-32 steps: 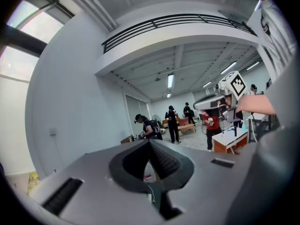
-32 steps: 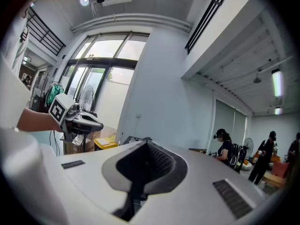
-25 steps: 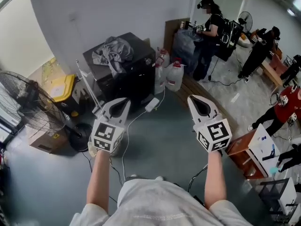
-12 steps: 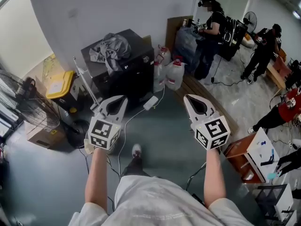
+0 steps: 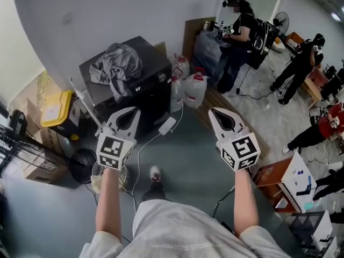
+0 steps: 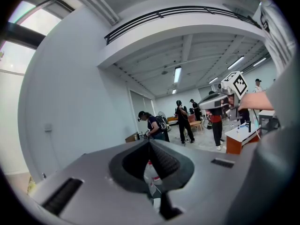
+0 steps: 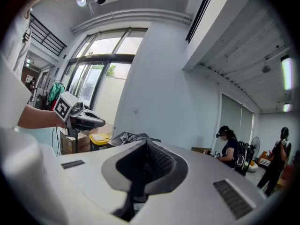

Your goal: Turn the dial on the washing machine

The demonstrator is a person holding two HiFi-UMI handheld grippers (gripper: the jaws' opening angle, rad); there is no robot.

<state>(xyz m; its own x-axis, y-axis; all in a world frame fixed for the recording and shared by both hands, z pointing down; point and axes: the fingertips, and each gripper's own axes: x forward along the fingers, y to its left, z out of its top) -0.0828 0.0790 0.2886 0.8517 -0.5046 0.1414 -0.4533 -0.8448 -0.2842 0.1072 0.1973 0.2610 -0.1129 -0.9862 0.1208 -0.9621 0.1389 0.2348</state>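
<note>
The washing machine [image 5: 141, 93] is a black box against the grey wall, with a crumpled grey cloth [image 5: 114, 66] on its lid. Its dial is too small to make out. My left gripper [image 5: 134, 110] hangs in the air in front of the machine's near corner, shut and holding nothing. My right gripper [image 5: 210, 112] is level with it and further right, over the floor, also shut and empty. In the left gripper view the jaws [image 6: 150, 142] meet at the tip. The right gripper view shows its own jaws [image 7: 146, 144] together and the cloth [image 7: 131, 137] beyond them.
Plastic jugs [image 5: 194, 87] stand right of the machine. A white cable with an adapter [image 5: 166, 125] runs across the floor. A yellow-lidded bin [image 5: 54, 109] and a fan [image 5: 21, 144] sit at left, a small wooden table [image 5: 274, 179] at right. People [image 5: 236, 31] stand at back right.
The person has stepped forward, and a foot now shows on the floor. The machine has slid left and closer in the head view. Both grippers stay shut and level.
</note>
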